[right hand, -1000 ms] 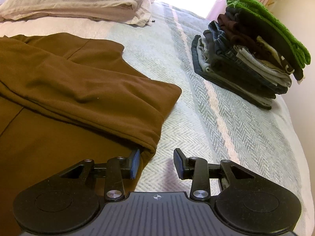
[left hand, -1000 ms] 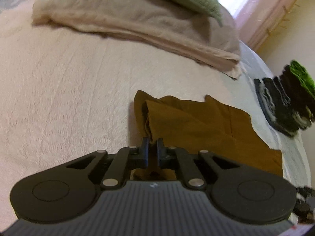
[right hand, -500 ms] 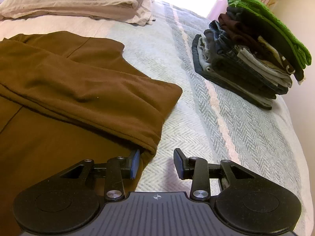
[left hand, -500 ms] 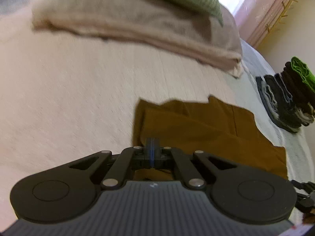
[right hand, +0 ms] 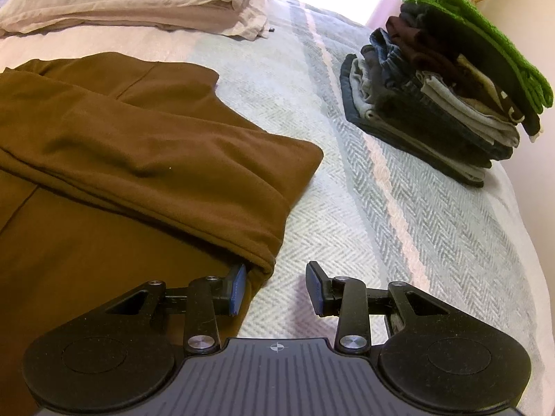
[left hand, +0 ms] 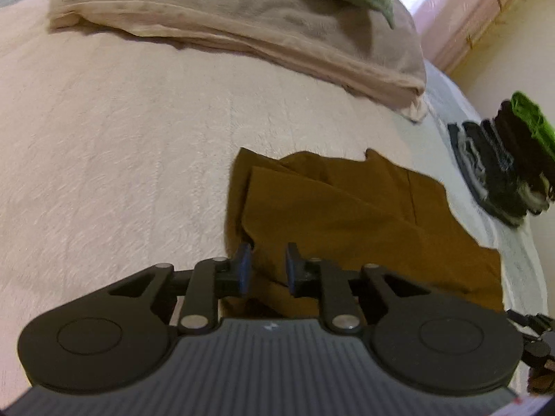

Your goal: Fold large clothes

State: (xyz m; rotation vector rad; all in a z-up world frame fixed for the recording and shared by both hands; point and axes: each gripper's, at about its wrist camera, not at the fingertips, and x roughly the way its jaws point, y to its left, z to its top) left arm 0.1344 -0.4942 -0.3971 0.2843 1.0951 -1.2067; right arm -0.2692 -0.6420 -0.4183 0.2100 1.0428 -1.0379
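Your left gripper (left hand: 265, 265) sits with jaws parted, empty, over the near edge of the brown garment (right hand: 138, 159), which lies folded beside the stack of folded clothes (right hand: 440, 86). Your right gripper (right hand: 275, 286) gapes wide at the garment's folded corner.

One brown garment (right hand: 138, 159) lies ahead-left of the right gripper (right hand: 275, 286); one stack of folded clothes (right hand: 440, 93) ahead-right; one pile of beige bedding (right hand: 138, 3) beyond.
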